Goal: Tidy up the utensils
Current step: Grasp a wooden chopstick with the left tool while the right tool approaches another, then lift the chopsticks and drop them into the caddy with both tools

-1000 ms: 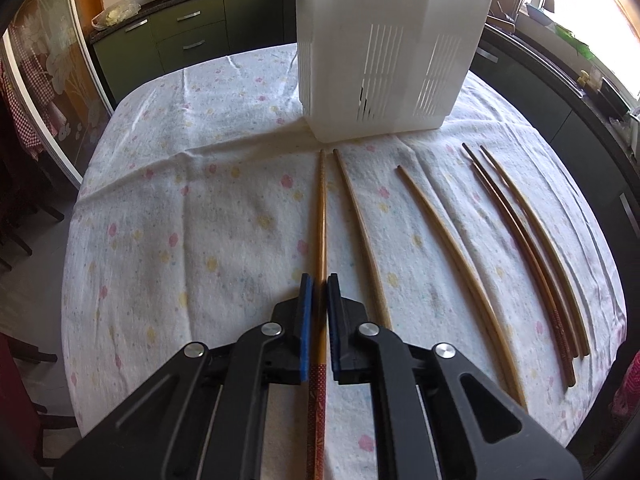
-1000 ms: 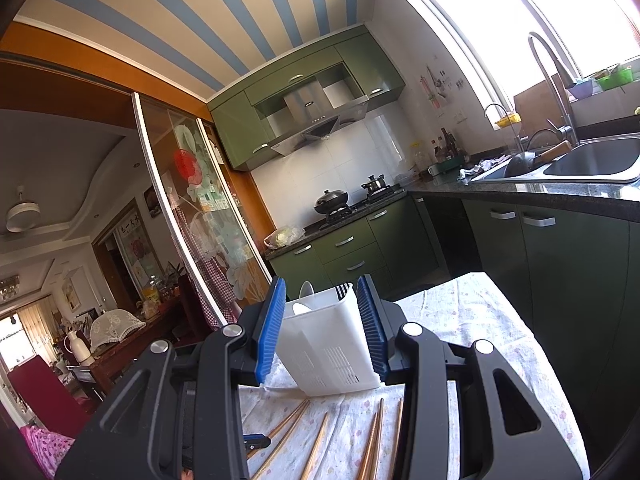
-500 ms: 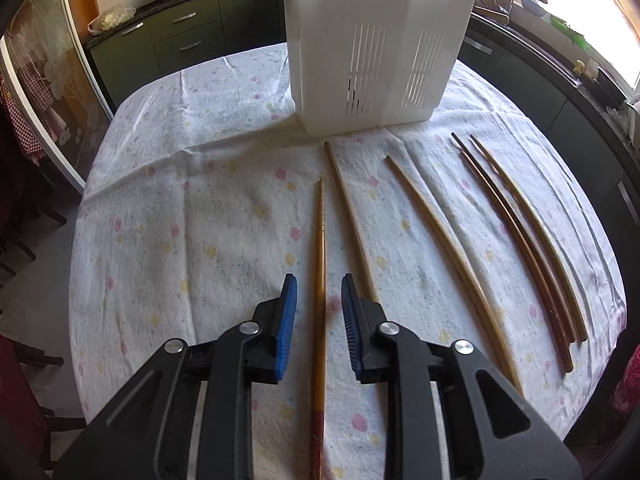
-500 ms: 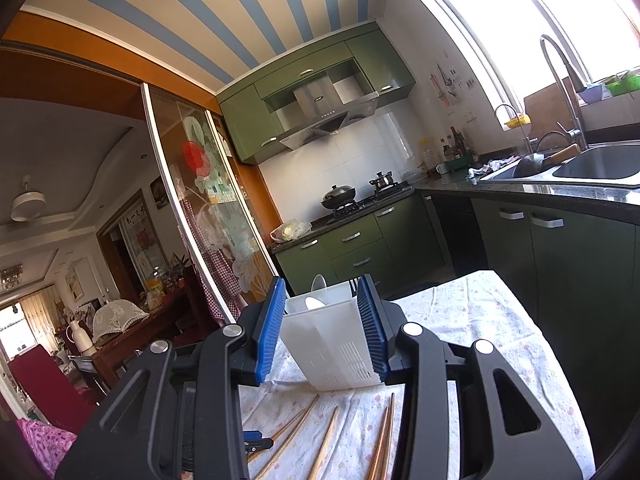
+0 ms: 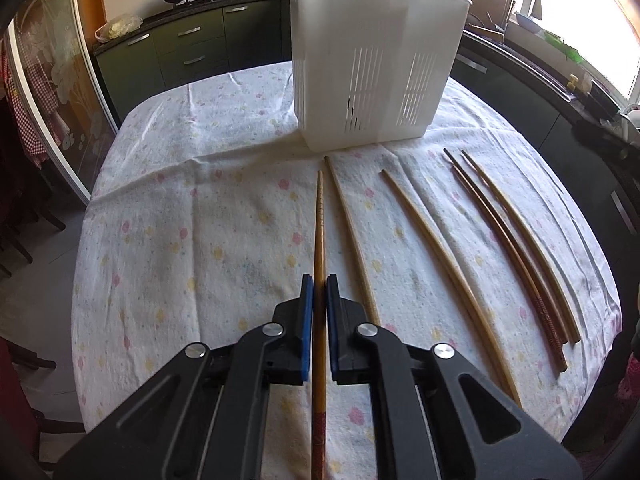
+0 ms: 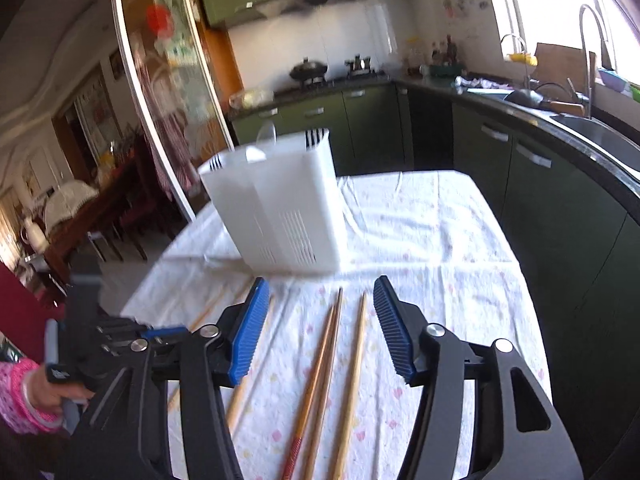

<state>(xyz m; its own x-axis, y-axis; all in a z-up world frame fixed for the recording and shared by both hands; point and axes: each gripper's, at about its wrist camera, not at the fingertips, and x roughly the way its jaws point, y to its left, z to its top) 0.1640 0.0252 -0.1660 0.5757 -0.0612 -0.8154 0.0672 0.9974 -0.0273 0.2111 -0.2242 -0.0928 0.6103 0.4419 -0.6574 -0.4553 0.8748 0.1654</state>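
Several wooden chopsticks lie on the flowered tablecloth (image 5: pixel 180 220) in front of a white slotted utensil holder (image 5: pixel 372 68). My left gripper (image 5: pixel 319 288) is shut on one chopstick (image 5: pixel 319 216), which points toward the holder. Another chopstick (image 5: pixel 352 236) lies just right of it, a third (image 5: pixel 440 256) further right, and three more (image 5: pixel 516 240) near the right edge. My right gripper (image 6: pixel 320 304) is open and empty above three chopsticks (image 6: pixel 332 360), facing the holder (image 6: pixel 280 208).
Green kitchen cabinets (image 5: pixel 192 52) and a stove stand behind the table. A sink counter (image 6: pixel 580 128) runs along the right. The left gripper and a hand in a pink sleeve (image 6: pixel 24 396) show at the left of the right wrist view.
My left gripper opened half a second ago and has now closed on the chopstick again. My right gripper has tilted down toward the table and the three chopsticks.
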